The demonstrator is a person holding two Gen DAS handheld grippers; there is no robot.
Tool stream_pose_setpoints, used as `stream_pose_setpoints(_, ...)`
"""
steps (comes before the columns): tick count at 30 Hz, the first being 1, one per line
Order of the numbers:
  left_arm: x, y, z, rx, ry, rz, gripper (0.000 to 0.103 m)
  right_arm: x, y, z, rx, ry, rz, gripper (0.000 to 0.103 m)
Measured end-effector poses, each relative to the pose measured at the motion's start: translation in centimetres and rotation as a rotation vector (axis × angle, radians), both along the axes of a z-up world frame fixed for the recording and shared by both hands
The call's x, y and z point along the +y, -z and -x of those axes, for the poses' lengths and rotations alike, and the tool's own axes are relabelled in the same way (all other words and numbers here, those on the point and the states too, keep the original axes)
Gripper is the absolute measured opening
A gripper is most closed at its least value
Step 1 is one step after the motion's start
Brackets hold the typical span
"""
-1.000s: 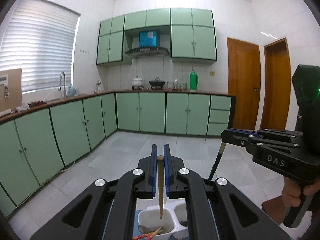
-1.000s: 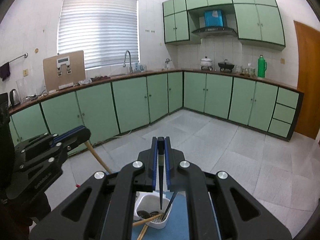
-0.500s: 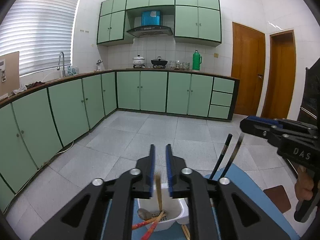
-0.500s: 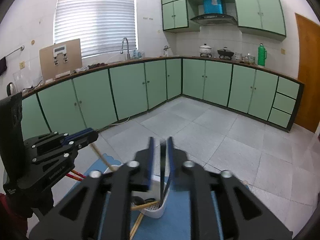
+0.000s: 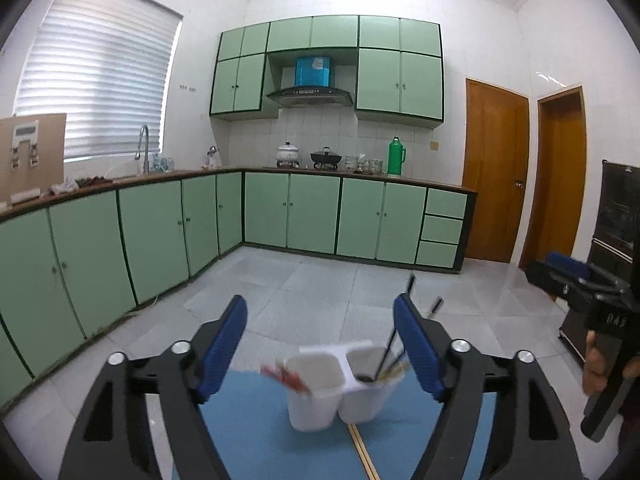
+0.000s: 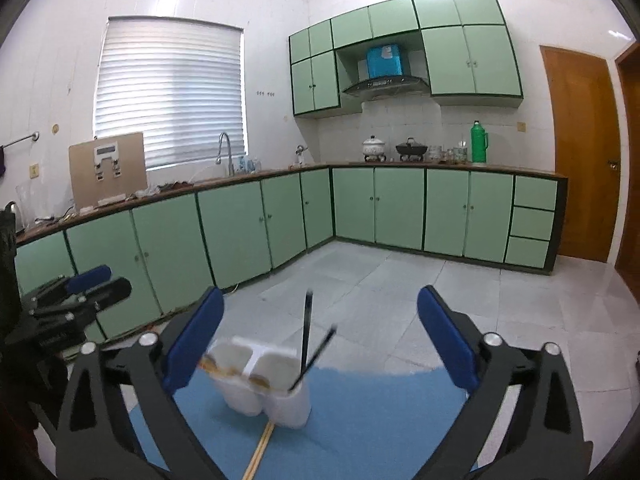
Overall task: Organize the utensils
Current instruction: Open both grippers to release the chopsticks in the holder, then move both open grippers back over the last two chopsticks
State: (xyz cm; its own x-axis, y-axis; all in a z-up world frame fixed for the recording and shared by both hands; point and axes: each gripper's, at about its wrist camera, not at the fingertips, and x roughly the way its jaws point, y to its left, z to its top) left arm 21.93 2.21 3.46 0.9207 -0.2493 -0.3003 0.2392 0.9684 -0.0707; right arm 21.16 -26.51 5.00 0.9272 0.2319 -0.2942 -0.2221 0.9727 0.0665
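Observation:
My left gripper (image 5: 320,320) has its jaws opening wide, with nothing between the blue pads. Ahead of it a white two-compartment holder (image 5: 332,384) stands on a blue mat (image 5: 256,420). Red chopsticks (image 5: 284,376) lean in its left cup and black chopsticks (image 5: 394,340) in its right cup. My right gripper (image 6: 320,320) is also opening and holds nothing. The same holder (image 6: 268,384) stands in front of it with the black chopsticks (image 6: 306,332) sticking up. A wooden pair (image 6: 262,444) lies on the mat before the holder.
Each gripper shows at the edge of the other's view: the right gripper (image 5: 556,270) with a hand (image 5: 596,364) on its grip, the left gripper (image 6: 102,282). Green cabinets (image 5: 160,240), a tiled floor and wooden doors (image 5: 496,168) lie beyond the mat.
Both grippers were shut on a chopstick above the holder, the left on a wooden one, the right on a black one. Both let go, opened wide and drew back from the holder.

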Motion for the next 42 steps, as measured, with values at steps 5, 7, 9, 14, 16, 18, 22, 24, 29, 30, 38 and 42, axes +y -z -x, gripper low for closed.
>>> stream_pose_setpoints(5,0.0,3.3,3.2,0.056,-0.019,-0.023,0.082,0.1,3.3,3.3,0.066,-0.011,-0.003,0.098)
stream_pose_setpoints(7,-0.2,4.9,4.1,0.088,-0.021,-0.041,0.082,0.6,4.9,4.6,0.092,-0.007,0.014,0.098)
stream_pose_setpoints(9,-0.3,6.8,5.1,0.131,-0.024,-0.057,0.082,1.1,6.2,5.4,0.117,-0.009,0.029,0.098)
stream_pose_setpoints(14,0.2,11.2,5.9,0.248,-0.044,-0.061,0.082,2.5,9.9,7.0,0.200,0.012,0.019,0.098)
stream_pose_setpoints(16,0.4,13.0,6.3,0.280,-0.061,-0.081,0.082,2.6,11.5,7.5,0.235,0.016,0.009,0.098)
stream_pose_setpoints(18,0.3,14.4,6.5,0.310,-0.069,-0.106,0.082,3.2,13.0,8.0,0.260,0.034,0.014,0.098)
stream_pose_setpoints(22,0.1,17.5,7.0,0.379,-0.062,-0.160,0.082,4.4,16.0,8.7,0.318,0.040,0.042,0.098)
stream_pose_setpoints(24,0.1,18.8,7.1,0.417,-0.060,-0.175,0.082,5.1,17.2,8.9,0.348,0.031,0.047,0.098)
stream_pose_setpoints(29,0.4,20.6,8.0,0.479,-0.056,-0.187,0.082,6.2,20.0,9.5,0.418,0.017,0.061,0.097)
stream_pose_setpoints(30,0.5,20.9,8.0,0.488,-0.057,-0.189,0.082,6.4,20.5,9.6,0.428,0.014,0.065,0.097)
stream_pose_setpoints(38,1.3,21.9,8.4,0.522,-0.062,-0.177,0.082,7.5,22.6,10.0,0.498,-0.008,0.088,0.097)
stream_pose_setpoints(42,1.9,22.2,8.1,0.535,-0.072,-0.151,0.083,8.0,23.4,10.0,0.531,-0.002,0.114,0.097)
